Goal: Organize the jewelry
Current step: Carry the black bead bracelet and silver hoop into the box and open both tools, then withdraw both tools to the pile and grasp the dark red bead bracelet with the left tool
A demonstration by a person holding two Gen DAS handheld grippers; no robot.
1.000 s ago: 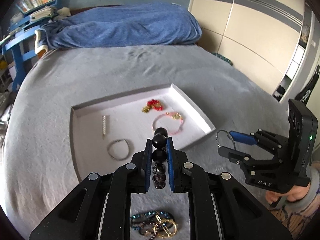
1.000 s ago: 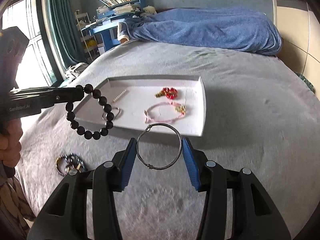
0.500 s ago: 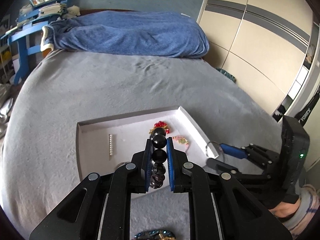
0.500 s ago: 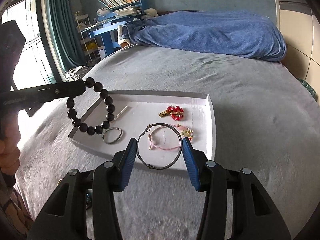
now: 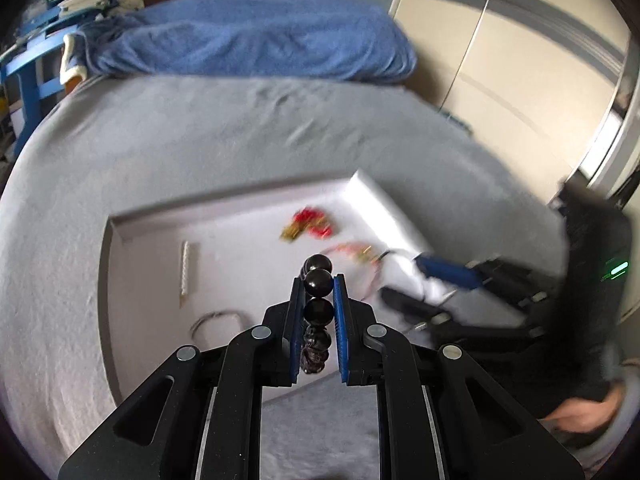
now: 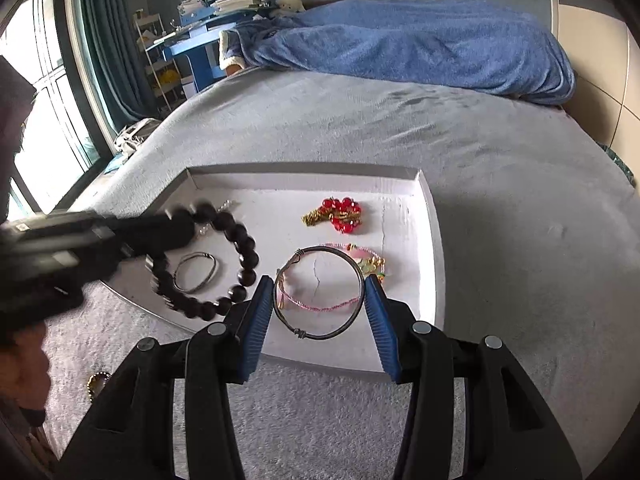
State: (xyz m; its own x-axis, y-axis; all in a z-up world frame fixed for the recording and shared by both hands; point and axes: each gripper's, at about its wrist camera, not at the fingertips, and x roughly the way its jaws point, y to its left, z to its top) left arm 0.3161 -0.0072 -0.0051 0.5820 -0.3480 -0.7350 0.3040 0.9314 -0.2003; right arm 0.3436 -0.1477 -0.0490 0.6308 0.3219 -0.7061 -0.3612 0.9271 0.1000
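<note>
My left gripper (image 5: 318, 286) is shut on a black bead bracelet (image 5: 318, 280), which hangs over the near left part of the white tray (image 6: 434, 240) in the right wrist view (image 6: 240, 236). My right gripper (image 6: 320, 292) is shut on a dark wire bangle (image 6: 320, 292), held over the tray's near right part. In the tray lie a red bead piece (image 6: 340, 214), a pink cord bracelet (image 6: 320, 304), a silver ring bracelet (image 6: 196, 272) and a pale bar (image 5: 185, 268).
The tray lies on a grey bed cover (image 6: 520, 200). A blue blanket (image 6: 420, 44) lies at the far end. More jewelry (image 6: 98, 382) lies on the cover near the left. A wardrobe (image 5: 520, 60) stands to the right, shelves and a window to the left.
Both grippers have moved forward over the tray with their bracelets still held. The bead bracelet and the bangle now hang above the tray's floor.
</note>
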